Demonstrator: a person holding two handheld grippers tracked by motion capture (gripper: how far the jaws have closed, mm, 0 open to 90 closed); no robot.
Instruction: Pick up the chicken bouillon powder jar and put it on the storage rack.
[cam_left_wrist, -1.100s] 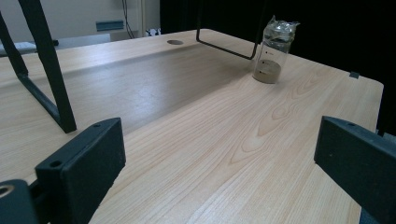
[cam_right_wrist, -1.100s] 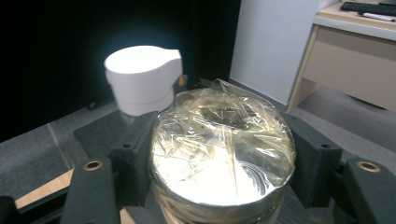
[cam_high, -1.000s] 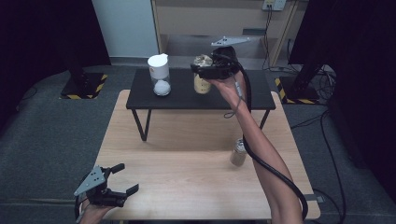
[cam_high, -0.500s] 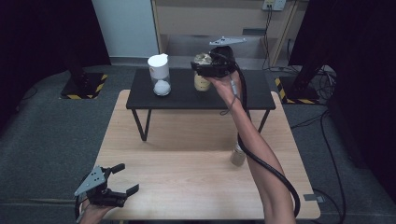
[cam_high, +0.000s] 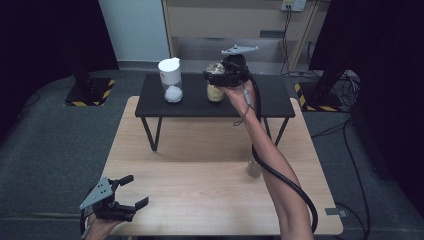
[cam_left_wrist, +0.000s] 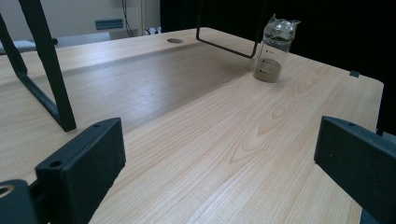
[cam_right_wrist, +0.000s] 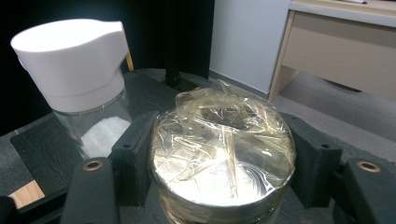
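Right gripper (cam_high: 212, 76): its two black jaws are squeezing a jar (cam_right_wrist: 223, 154), one jaw on each side, at 9 and 3 o'clock of the jar top in the right gripper view.
Jar from above: the high view is showing the jar (cam_high: 215, 92) sitting on the black shelf (cam_high: 270, 102), at about 12 o'clock on the scene, with the gripper covering its top.
Jar up close: the right gripper view is showing crinkly clear wrap over the jar's mouth, which the high view is too far off to show.
White-capped jar (cam_right_wrist: 79, 88): it is standing just beside the held jar, at about 10 o'clock from it, with white powder at the bottom. In the high view this white-capped jar (cam_high: 171, 80) is sitting at 9 o'clock of the held one.
Left gripper (cam_high: 131, 191): it is resting at about 7 o'clock on the wooden table (cam_high: 200, 165), jaws spread wide and gripping nothing.
Small bottle (cam_left_wrist: 273, 49): the left gripper view is showing it whole, standing on the wood at about 1 o'clock, wrap on top and brown stuff inside. In the high view the small bottle (cam_high: 254, 169) is partly hiding behind the person's right arm (cam_high: 272, 165).
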